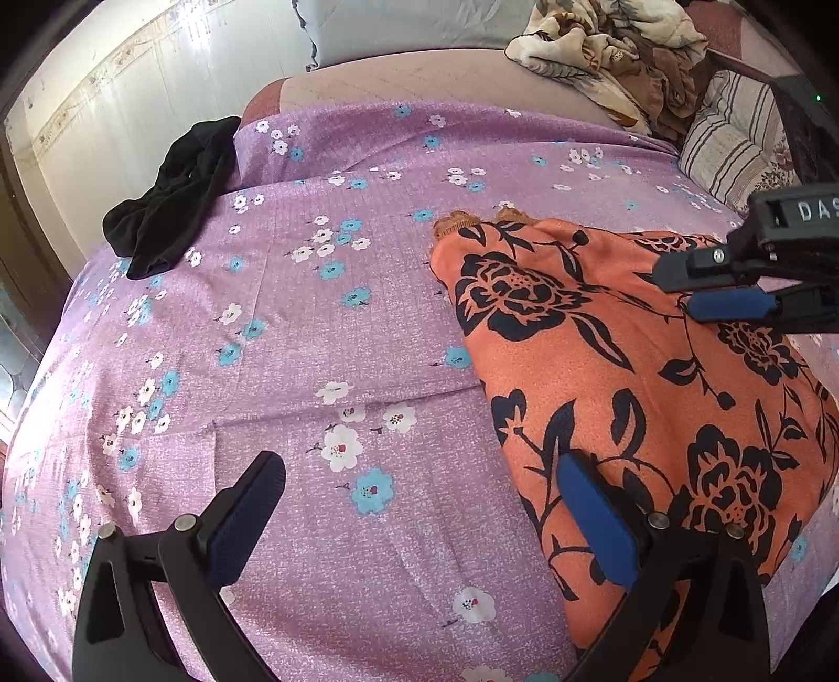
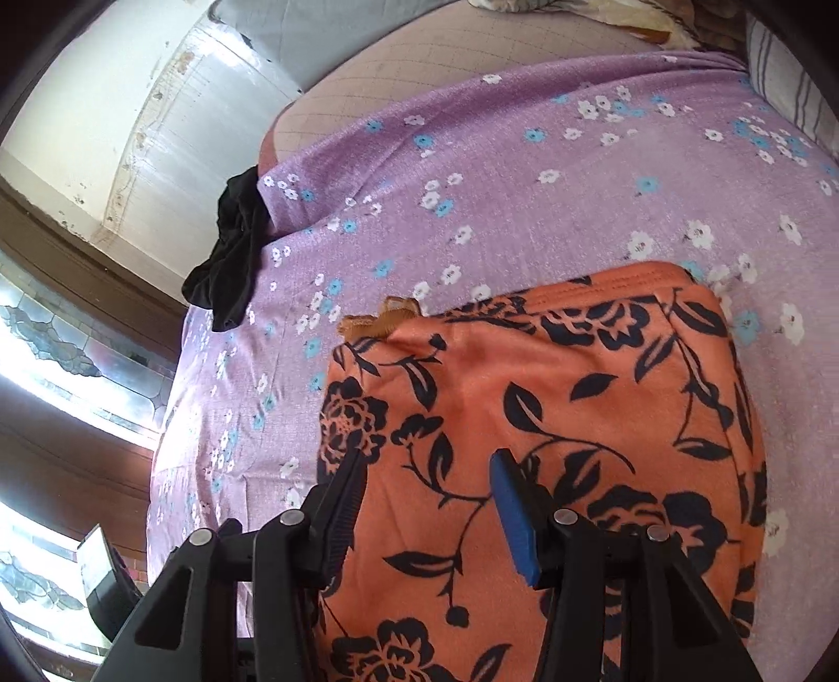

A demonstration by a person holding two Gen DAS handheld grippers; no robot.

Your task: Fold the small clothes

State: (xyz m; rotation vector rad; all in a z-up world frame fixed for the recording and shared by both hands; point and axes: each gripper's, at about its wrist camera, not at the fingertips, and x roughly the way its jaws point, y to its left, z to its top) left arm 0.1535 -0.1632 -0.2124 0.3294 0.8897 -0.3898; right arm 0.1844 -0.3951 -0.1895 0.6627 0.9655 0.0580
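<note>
Orange flowered garment [image 1: 619,367] lies flat on the bed's purple sheet [image 1: 293,325], long axis running away from both cameras. Right tool [image 2: 427,472] hovers directly over its near half, fingers apart, holding nothing; it is the nearer. Left tool [image 1: 419,493], fingers wide apart, straddles the garment's left edge. Black garment [image 1: 168,210] lies well apart, far left. Right tool's body reads "DAS", rest cut off.

1. One orange floral garment [image 1: 645,388], lying on the bed; one black garment [image 1: 168,210] at the bed's edge
2. One purple flowered sheet [image 1: 314,325]; one striped pillow [image 1: 734,136]
3. One crumpled floral blanket [image 1: 613,47]
4. Two tools: left tool [image 1: 419,503]; right tool [image 2: 427,493]
</note>
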